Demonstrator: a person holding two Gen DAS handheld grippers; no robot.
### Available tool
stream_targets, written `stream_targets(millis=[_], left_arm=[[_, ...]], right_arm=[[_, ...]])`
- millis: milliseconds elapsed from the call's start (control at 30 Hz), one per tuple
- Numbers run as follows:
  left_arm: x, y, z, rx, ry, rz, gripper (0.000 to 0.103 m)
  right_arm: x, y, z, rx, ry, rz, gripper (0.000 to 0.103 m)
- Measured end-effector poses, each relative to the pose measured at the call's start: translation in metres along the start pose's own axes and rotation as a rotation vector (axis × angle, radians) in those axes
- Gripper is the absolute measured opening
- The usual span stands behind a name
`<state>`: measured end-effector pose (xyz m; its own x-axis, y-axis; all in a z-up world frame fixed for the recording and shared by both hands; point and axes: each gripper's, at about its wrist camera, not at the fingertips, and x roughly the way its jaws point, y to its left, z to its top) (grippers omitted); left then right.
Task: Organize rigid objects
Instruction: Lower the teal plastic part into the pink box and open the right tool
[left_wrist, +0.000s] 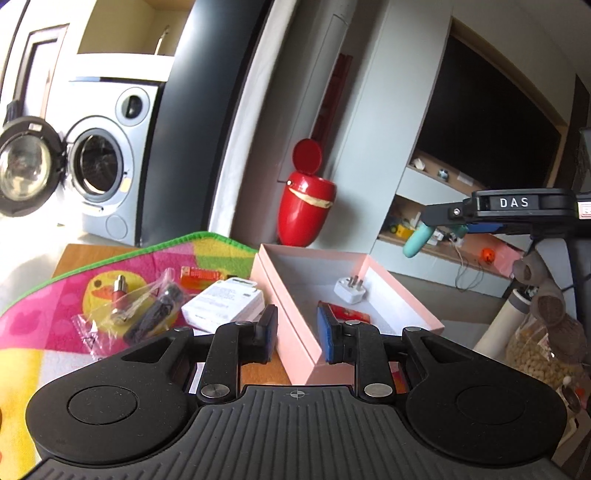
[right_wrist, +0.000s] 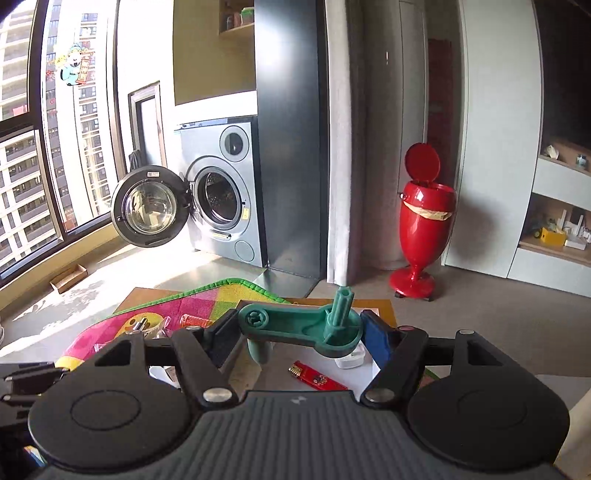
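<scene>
A pink box stands open on the table, holding a white plug and a red lighter. My left gripper is open and empty, its jaws either side of the box's near corner. My right gripper is shut on a green plastic crank handle, held above the box; it shows from the side in the left wrist view. On the colourful mat lie a white box, an orange lighter and a bagged red-and-silver part.
A red pedal bin stands behind the table. A washing machine with its door open is at the back left. Shelves with small items are on the right. A jar of beans sits to the right.
</scene>
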<state>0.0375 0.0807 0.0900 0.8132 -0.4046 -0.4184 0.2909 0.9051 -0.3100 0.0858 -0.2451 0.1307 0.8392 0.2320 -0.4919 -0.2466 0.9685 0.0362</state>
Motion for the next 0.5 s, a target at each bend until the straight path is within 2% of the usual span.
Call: stream_targets(millis=[33, 100, 167, 367, 500], left_arm=[[-0.002, 0.008, -0.002, -0.026, 0.002, 0.008, 0.026], [-0.009, 0.028, -0.009, -0.072, 0.002, 0.031, 0.026], [-0.012, 0.045, -0.011, -0.109, 0.008, 0.083, 0.026], [-0.023, 0.093, -0.021, -0.215, -0.018, 0.199, 0.026], [-0.029, 0.108, -0.028, -0.266, -0.035, 0.224, 0.026]], right_arm=[[0.01, 0.002, 0.004, 0.001, 0.027, 0.001, 0.073], [0.032, 0.01, 0.009, -0.001, 0.069, -0.053, 0.075], [0.048, 0.018, 0.006, -0.009, 0.112, -0.071, 0.076], [0.065, 0.066, -0.007, -0.094, 0.191, -0.053, 0.076], [0.075, 0.098, 0.001, -0.123, 0.205, 0.001, 0.076]])
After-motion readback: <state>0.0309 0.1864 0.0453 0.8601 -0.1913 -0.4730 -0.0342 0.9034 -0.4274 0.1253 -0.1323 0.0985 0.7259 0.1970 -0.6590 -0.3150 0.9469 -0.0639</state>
